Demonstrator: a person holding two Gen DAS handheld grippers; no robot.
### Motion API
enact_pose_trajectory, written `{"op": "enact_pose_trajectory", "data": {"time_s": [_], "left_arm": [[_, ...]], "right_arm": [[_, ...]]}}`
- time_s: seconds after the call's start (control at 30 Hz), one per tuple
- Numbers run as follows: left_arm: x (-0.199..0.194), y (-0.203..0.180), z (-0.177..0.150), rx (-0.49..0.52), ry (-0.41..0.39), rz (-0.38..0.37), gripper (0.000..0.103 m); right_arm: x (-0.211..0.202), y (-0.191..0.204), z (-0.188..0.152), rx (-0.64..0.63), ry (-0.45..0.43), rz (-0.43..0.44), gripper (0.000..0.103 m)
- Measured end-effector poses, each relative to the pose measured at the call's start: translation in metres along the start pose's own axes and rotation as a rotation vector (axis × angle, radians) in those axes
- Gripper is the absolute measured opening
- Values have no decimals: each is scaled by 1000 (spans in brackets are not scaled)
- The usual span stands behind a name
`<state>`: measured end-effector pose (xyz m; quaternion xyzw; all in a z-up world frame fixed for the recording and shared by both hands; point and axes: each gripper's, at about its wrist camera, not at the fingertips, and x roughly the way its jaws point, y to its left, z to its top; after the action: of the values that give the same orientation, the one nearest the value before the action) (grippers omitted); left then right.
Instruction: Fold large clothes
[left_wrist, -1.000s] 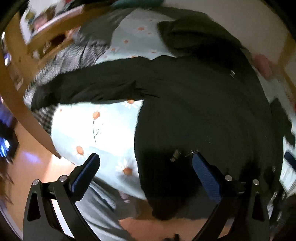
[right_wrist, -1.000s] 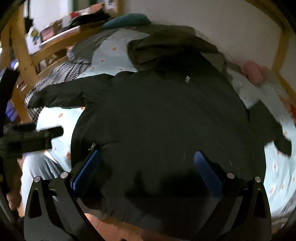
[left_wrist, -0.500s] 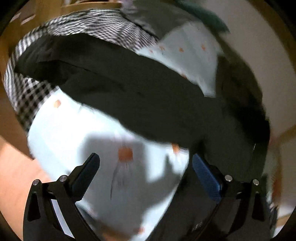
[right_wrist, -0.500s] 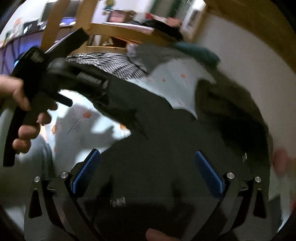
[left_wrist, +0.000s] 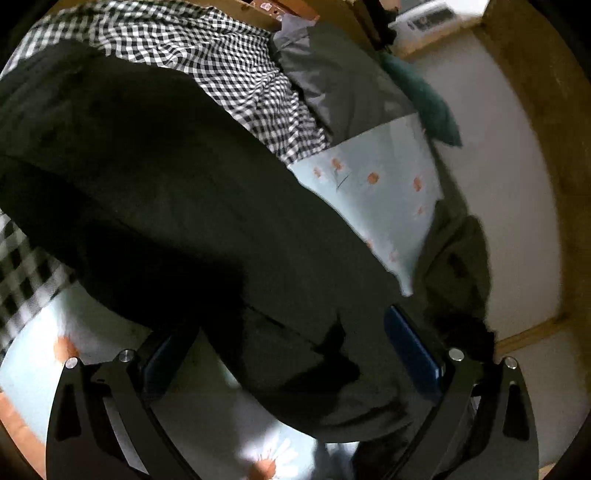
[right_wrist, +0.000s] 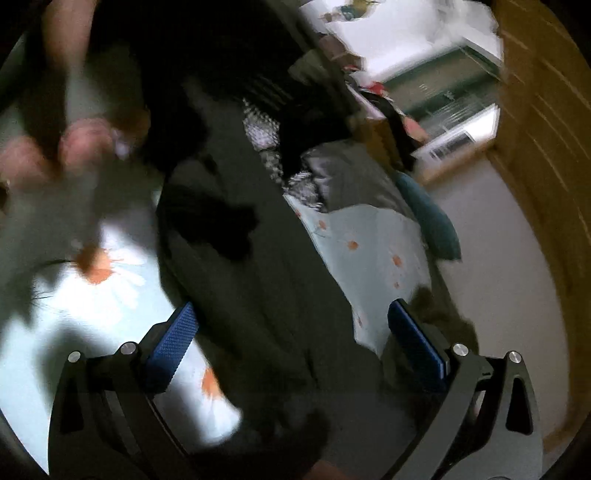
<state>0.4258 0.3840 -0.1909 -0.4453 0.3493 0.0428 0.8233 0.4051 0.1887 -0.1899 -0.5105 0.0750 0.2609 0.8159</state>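
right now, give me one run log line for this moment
stage: pre-grasp | left gripper: jaws open over black jacket | right gripper: jaws open, empty | jacket on floral sheet | right view blurred

- looking like a home bedroom
- lying across a bed: a pale blue daisy-print sheet (left_wrist: 373, 206) and a black-and-white checked blanket (left_wrist: 236, 70)
- resting by the white wall (left_wrist: 509, 206): a teal pillow (left_wrist: 424, 96)
- framing it all: a wooden bed frame (right_wrist: 546, 155)

Both my black two-finger grippers, left (left_wrist: 288, 350) and right (right_wrist: 291, 339), carry blue textured finger pads (right_wrist: 171, 341). Silver round screws (left_wrist: 456, 354) stud their angular frames. A blurred bare hand (right_wrist: 62, 147) shows upper left.
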Motion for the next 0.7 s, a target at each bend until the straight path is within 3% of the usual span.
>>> {"op": "enact_pose_trajectory", "data": {"time_s": [0.07,0.2,0.3,0.33,0.4,0.47,0.6,0.7], "left_arm": [[-4,2,1,8,-22,-14,98],[-7,5,-2,38,-22,-36,98],[-11,12,-2,-16,-35,-70,98],[-11,14,-2,-32,-37,-77,98],[-12,15,-4,-48,-40,-75,98],[-10,13,-5,-24,-31,-55,98],[-10,12,-8,13,-16,-66,98],[-17,21,-8,-72,-18,-133,98]], "right_arm": [[8,-3,5,-15,-38,59,100],[35,-19,11,49,59,209,100],[33,-19,11,54,63,190,99],[32,-18,14,61,72,198,95],[30,-13,16,72,94,272,38],[27,-6,17,80,99,225,25],[16,-28,13,261,98,296,11],[-3,-63,8,401,26,295,8]]}}
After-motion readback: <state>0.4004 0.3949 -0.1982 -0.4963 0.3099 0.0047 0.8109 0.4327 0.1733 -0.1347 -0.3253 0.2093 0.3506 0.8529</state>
